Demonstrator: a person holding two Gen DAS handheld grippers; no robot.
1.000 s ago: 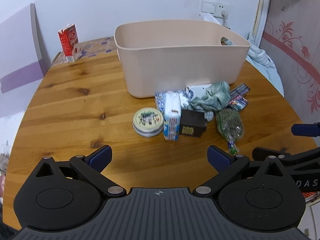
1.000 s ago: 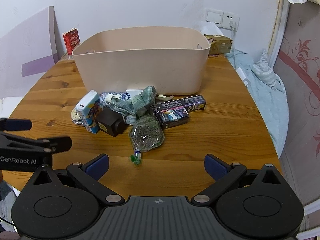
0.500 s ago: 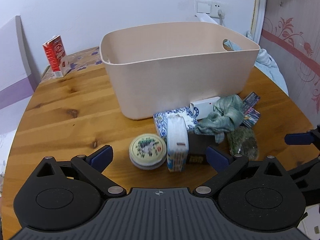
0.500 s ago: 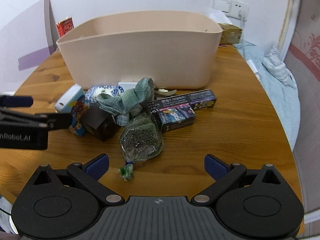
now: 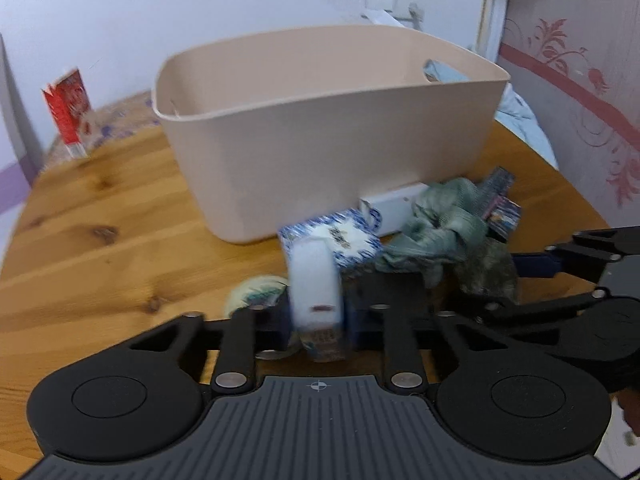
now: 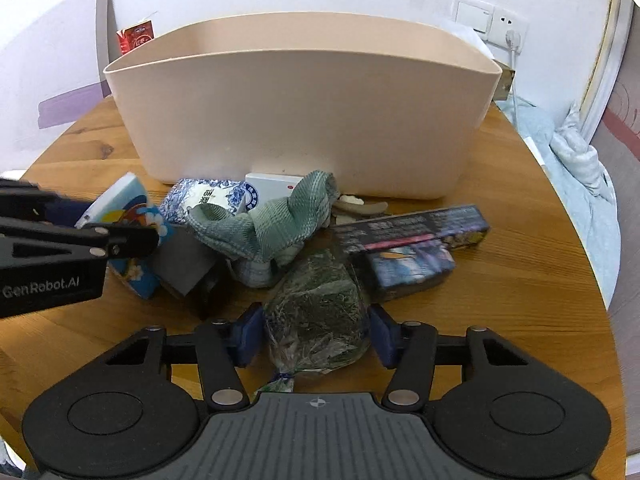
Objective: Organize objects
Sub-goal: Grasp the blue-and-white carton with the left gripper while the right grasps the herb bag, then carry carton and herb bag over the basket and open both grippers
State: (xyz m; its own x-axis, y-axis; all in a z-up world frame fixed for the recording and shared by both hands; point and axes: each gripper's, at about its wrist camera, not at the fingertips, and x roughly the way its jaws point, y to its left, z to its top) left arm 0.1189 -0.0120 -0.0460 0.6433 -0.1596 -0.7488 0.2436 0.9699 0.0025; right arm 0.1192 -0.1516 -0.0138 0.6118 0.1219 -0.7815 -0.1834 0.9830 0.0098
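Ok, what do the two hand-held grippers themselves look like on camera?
Both match. The left hand-held gripper and right hand-held gripper have matte black bodies with a ribbed grey centre plate bearing a small crosshair mark, two round black discs, black linkage bars with silver pivot pins, and dark blue finger pads. White "GenRobot.AI" lettering shows on the left one's side. No cables or sleeves visible.

Only one clear marking — "GenRobot.AI" on the left gripper [image 6: 124,240] body.

A round wooden table [image 6: 520,280] carries a beige bin [image 6: 304,120] and cluttered packets [image 6: 316,312].
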